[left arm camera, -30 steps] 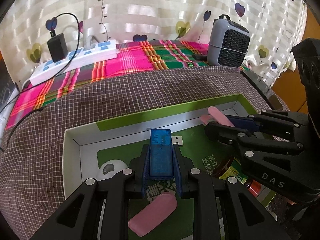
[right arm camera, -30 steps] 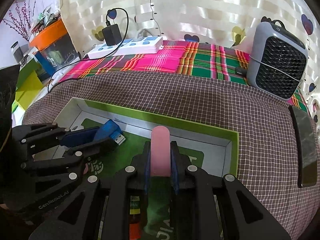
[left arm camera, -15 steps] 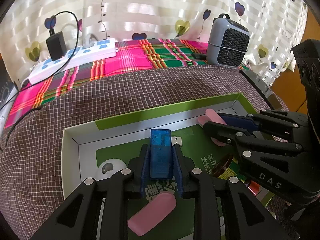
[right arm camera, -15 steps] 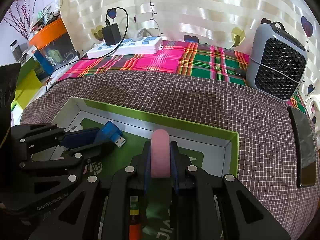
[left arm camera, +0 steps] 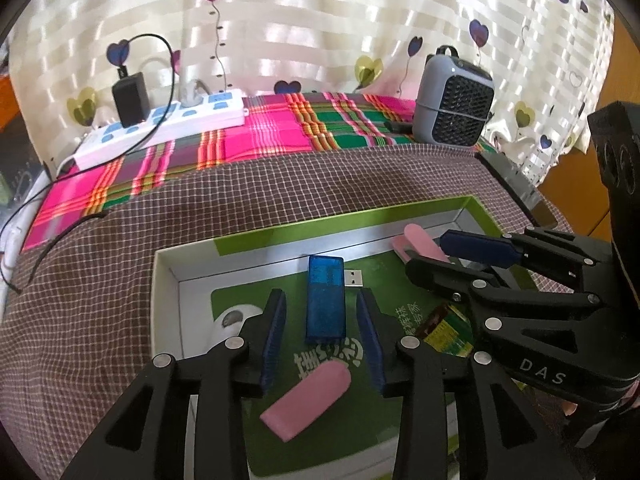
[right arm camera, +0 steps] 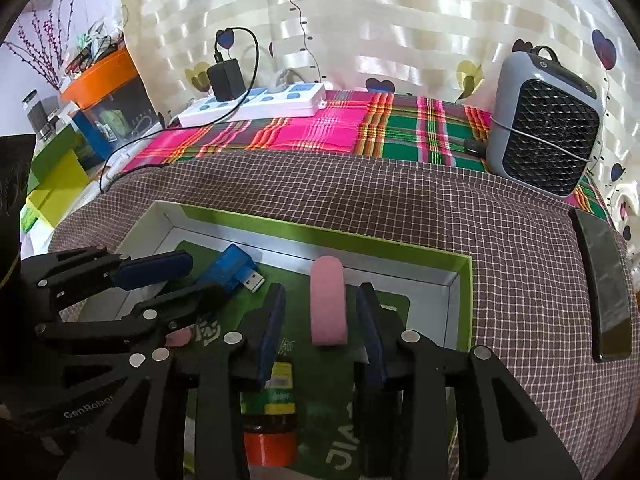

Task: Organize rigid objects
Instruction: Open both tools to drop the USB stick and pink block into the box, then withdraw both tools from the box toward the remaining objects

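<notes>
A blue USB stick [left arm camera: 326, 298] lies on the floor of the green and white box [left arm camera: 340, 224]. My left gripper [left arm camera: 320, 298] straddles the stick; its jaws are opening and the pads stand clear of it. A pink eraser-like block [right arm camera: 328, 304] lies near the box's far wall between the fingers of my right gripper [right arm camera: 320, 296]. That gripper's jaws are opening too, with gaps on both sides of the block. A second pink block [left arm camera: 308, 398] lies below the left fingers. From the right wrist view, the left gripper [right arm camera: 176, 280] sits at the left beside the USB stick [right arm camera: 230, 266].
In the box are a small bottle with a red cap [right arm camera: 272, 412] and a white round object [left arm camera: 232, 318]. A dark phone [right arm camera: 604, 284] lies on the checked cloth at the right. A grey fan [right arm camera: 548, 136] and a white power strip [right arm camera: 256, 102] stand at the back.
Both grippers have spread their jaws. The blue USB stick and the pink block, gripped before, now lie free between the fingers in the box. Neither hand has shifted.
</notes>
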